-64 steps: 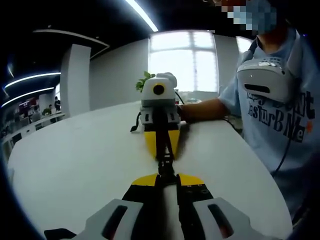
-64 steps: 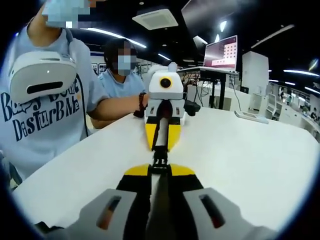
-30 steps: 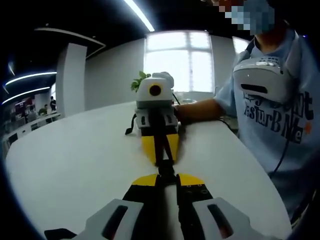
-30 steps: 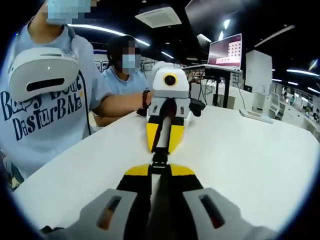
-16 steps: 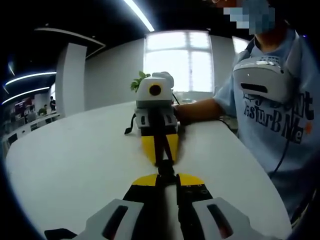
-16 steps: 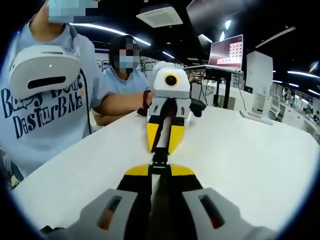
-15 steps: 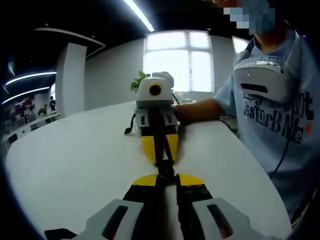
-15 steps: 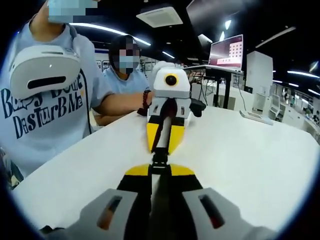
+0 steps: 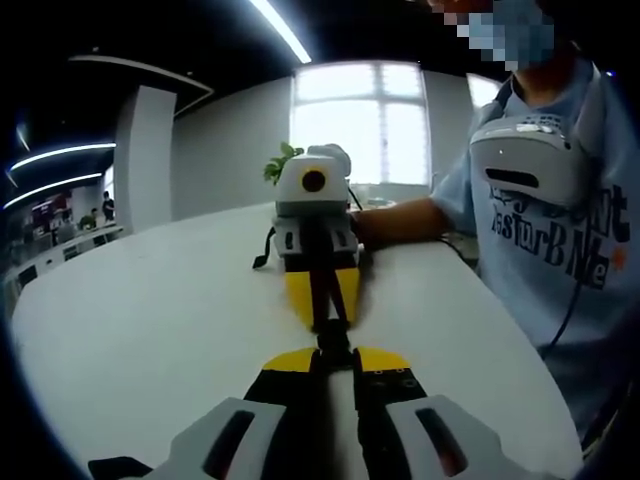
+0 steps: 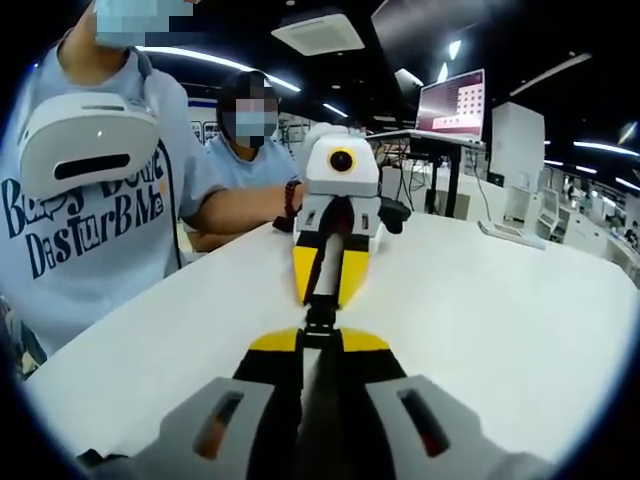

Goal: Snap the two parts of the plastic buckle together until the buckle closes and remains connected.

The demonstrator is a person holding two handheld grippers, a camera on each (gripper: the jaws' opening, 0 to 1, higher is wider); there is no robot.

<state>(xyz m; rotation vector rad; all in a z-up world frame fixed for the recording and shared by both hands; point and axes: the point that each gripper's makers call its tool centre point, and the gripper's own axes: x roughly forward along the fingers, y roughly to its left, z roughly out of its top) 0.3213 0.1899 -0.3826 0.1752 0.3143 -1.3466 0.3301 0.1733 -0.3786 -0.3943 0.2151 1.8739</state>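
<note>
We have the left gripper point(image 9: 333, 352) and right gripper point(image 10: 320, 332) each clenched on one half of the black plastic buckle point(image 9: 333, 334), nose to nose above the white table point(image 9: 150, 330); we should push straight along the shared axis, without twisting, until it clicks

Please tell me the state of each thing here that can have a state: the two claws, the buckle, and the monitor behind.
Left claw: shut on buckle, tips facing the right claw.
Right claw: shut on buckle, tips facing the left claw.
Buckle: held above the table between both claws; whether it has clicked shut cannot be told.
Monitor: switched on, its screen lit.
</note>
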